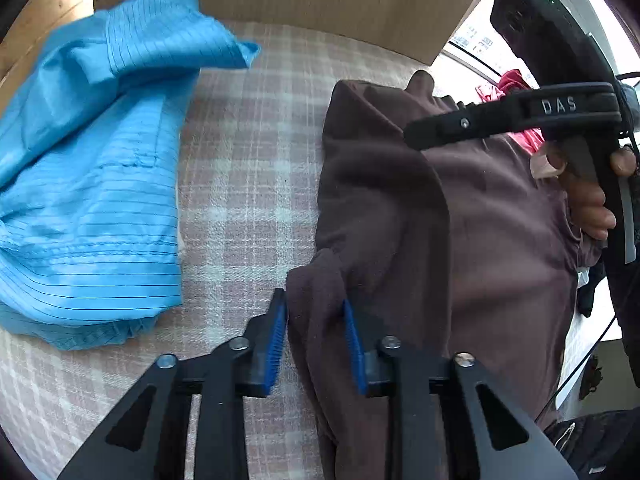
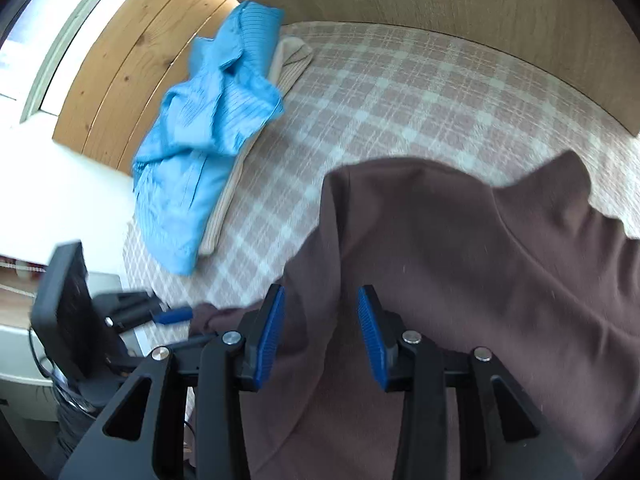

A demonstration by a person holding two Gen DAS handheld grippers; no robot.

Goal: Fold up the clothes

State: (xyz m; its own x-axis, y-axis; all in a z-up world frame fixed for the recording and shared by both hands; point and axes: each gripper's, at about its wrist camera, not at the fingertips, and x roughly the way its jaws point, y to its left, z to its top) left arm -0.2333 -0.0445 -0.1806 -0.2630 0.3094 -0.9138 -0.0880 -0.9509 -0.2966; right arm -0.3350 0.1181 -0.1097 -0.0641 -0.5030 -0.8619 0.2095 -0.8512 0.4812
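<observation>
Lying nearest both cameras is one brown garment (image 1: 460, 216), spread with folds over a bed whose plaid cover (image 1: 248, 168) is pink and white. Two tools are in view. The left tool (image 1: 316, 344) points down at the garment's left edge; its two blue pads (image 1: 277, 344) stand apart, with a raised ridge of brown cloth between them. The left pad sits just beside the cloth edge and the right pad rests against the fold, but no firm pinch shows, so the tool reads as spread. The right tool (image 2: 322, 336) also points down over the garment (image 2: 480, 264); its two blue pads (image 2: 370, 336) stand well apart with flat brown cloth below and between them, not pressed.

In the left wrist view the right tool's black body (image 1: 560, 120) rises at the right, held by a hand (image 1: 588, 200). In the right wrist view the left tool (image 2: 176, 315) shows at the lower left edge.

Farther off, one blue striped garment (image 1: 92, 184) lies crumpled at the bed's left side, apart from the brown one with bare plaid cover between. In the right wrist view it (image 2: 208, 136) rests on one folded beige item (image 2: 288, 68). Some pink cloth (image 1: 516, 84) shows beyond the brown garment. Wooden panels (image 2: 132, 60) stand behind the bed, with a window (image 2: 64, 40) at the far left.
</observation>
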